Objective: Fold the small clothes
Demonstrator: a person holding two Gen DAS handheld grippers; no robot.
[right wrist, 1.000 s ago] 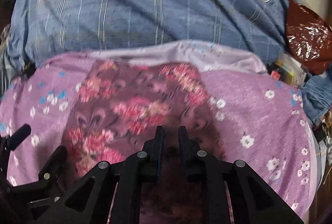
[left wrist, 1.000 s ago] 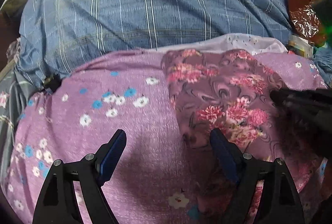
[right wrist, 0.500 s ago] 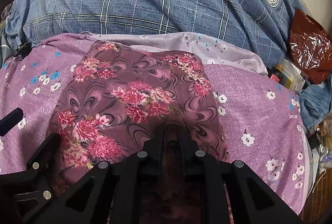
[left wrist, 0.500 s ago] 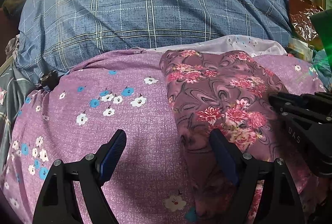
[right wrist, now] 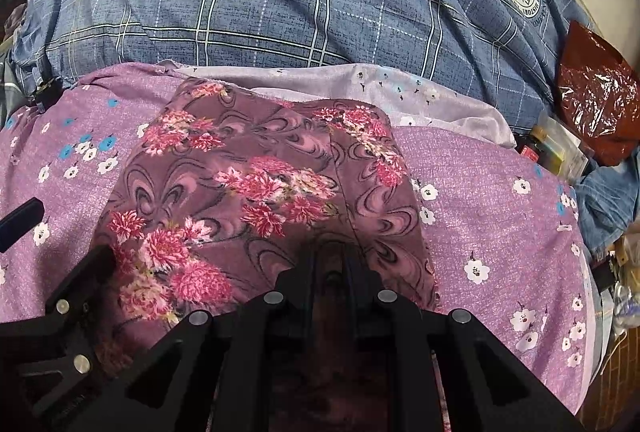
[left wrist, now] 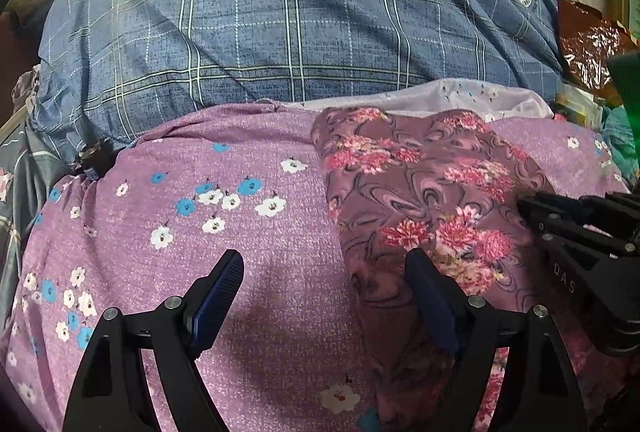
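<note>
A dark mauve garment with pink flowers (left wrist: 420, 184) (right wrist: 260, 184) lies folded into a narrow panel on a purple sheet with small white and blue flowers (left wrist: 200, 232). My right gripper (right wrist: 331, 256) is at the garment's near edge, its jaws pinched on a fold of that fabric. It also shows in the left wrist view as the right gripper (left wrist: 532, 208) at the panel's right side. My left gripper (left wrist: 324, 260) hovers open over the garment's left edge, one finger above the sheet and one above the garment. In the right wrist view the left gripper (right wrist: 60, 232) sits at the left.
A pale lilac cloth (right wrist: 360, 84) lies behind the garment. Beyond it bulges a blue checked pillow (left wrist: 300, 12) with round crests. A red-brown foil bag (right wrist: 592, 100), small boxes and denim cloth (right wrist: 608, 200) crowd the right edge.
The blur of a second ago has gone. Both grippers hold their places: the right stays pinched on the garment and the left stays open.
</note>
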